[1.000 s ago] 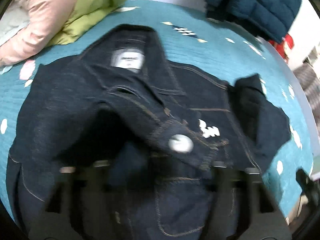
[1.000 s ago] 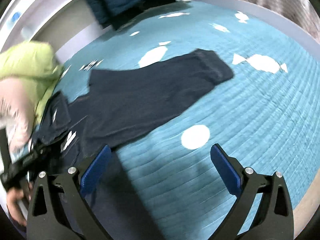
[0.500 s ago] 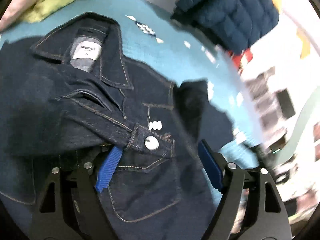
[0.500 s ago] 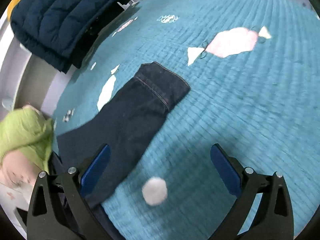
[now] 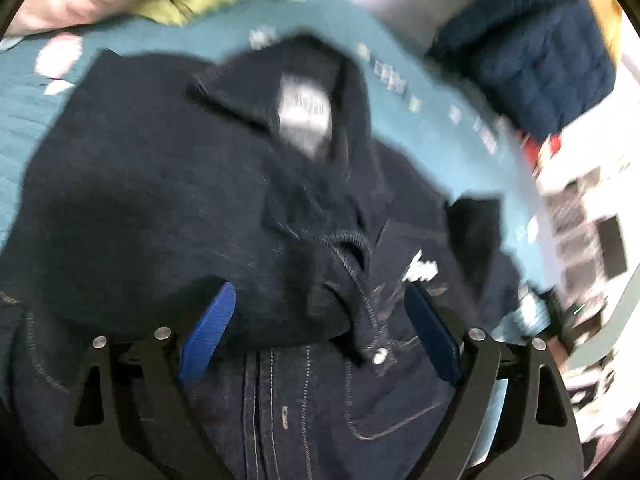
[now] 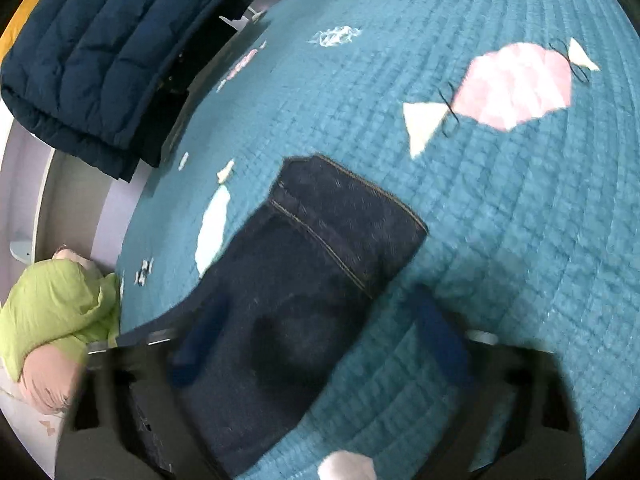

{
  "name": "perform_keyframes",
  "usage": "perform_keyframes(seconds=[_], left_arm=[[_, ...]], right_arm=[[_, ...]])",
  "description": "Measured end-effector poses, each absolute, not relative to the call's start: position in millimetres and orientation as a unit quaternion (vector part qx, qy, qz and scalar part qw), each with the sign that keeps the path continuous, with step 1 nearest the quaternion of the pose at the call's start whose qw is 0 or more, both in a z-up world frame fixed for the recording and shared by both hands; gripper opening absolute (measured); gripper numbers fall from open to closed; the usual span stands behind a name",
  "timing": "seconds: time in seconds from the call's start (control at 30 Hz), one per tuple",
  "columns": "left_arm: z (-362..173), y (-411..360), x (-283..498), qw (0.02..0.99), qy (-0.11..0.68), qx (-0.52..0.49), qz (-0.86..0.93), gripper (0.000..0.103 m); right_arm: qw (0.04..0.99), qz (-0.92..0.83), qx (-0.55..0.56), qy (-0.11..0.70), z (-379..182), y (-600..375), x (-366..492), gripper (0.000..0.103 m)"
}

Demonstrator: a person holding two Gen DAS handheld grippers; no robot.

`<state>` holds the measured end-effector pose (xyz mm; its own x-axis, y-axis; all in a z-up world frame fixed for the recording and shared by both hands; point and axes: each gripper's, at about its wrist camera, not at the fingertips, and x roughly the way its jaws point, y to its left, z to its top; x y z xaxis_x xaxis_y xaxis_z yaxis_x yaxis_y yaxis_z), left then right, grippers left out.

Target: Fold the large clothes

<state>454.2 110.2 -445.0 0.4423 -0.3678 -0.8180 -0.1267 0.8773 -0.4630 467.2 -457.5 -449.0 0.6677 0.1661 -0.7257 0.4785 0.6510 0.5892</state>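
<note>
Denim jacket (image 5: 168, 208) is spread front-up on the teal quilted bedspread (image 6: 500, 220), collar and white neck label (image 5: 306, 114) toward its far edge. One sleeve is seen already laid across the chest, its buttoned cuff (image 5: 360, 312) resting between the blue pads of the left gripper (image 5: 320, 332). Those jaws are opening and no pad presses the cloth, so the cuff is judged to be let go where the fold needs it. The other sleeve (image 6: 304, 280) is stretched flat toward the side edge of the bedspread. The right gripper (image 6: 316, 340) is set over it, blurred, jaws closing with the denim between them; contact cannot be confirmed. A pinch there is judged to serve folding this sleeve inward likewise. A navy puffer jacket (image 6: 100, 52) and green garment (image 6: 52, 304) are noted beyond the far edge.
</note>
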Motion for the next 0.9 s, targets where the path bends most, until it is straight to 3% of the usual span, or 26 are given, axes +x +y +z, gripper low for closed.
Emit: perform_keyframes(seconds=[0.03, 0.1, 0.2, 0.33, 0.43, 0.63, 0.77, 0.9], left_arm=[[-450, 99, 456, 0.816, 0.532, -0.211, -0.075, 0.086], [-455, 77, 459, 0.815, 0.547, -0.168, -0.089, 0.086], [-455, 65, 459, 0.821, 0.549, -0.132, -0.085, 0.086], [-435, 99, 447, 0.820, 0.515, -0.217, -0.125, 0.086], [-396, 138, 425, 0.847, 0.443, -0.252, -0.153, 0.088], [-368, 222, 400, 0.882, 0.417, -0.218, -0.035, 0.088], [-369, 264, 380, 0.885, 0.411, -0.217, 0.006, 0.088], [-370, 290, 363, 0.883, 0.423, -0.200, 0.040, 0.088]], right_arm=[[0.812, -0.095, 0.413, 0.402, -450, -460, 468, 0.018], [0.810, -0.072, 0.436, 0.386, -445, -466, 468, 0.014], [0.843, -0.048, 0.396, 0.360, -413, -454, 465, 0.012], [0.874, -0.001, 0.369, 0.317, -364, -424, 459, 0.012], [0.895, 0.052, 0.335, 0.289, -320, -377, 456, 0.012], [0.904, 0.182, 0.284, 0.264, -257, -238, 448, 0.012], [0.892, 0.249, 0.249, 0.284, -253, -134, 443, 0.012], [0.857, 0.273, 0.238, 0.368, -304, -38, 443, 0.012]])
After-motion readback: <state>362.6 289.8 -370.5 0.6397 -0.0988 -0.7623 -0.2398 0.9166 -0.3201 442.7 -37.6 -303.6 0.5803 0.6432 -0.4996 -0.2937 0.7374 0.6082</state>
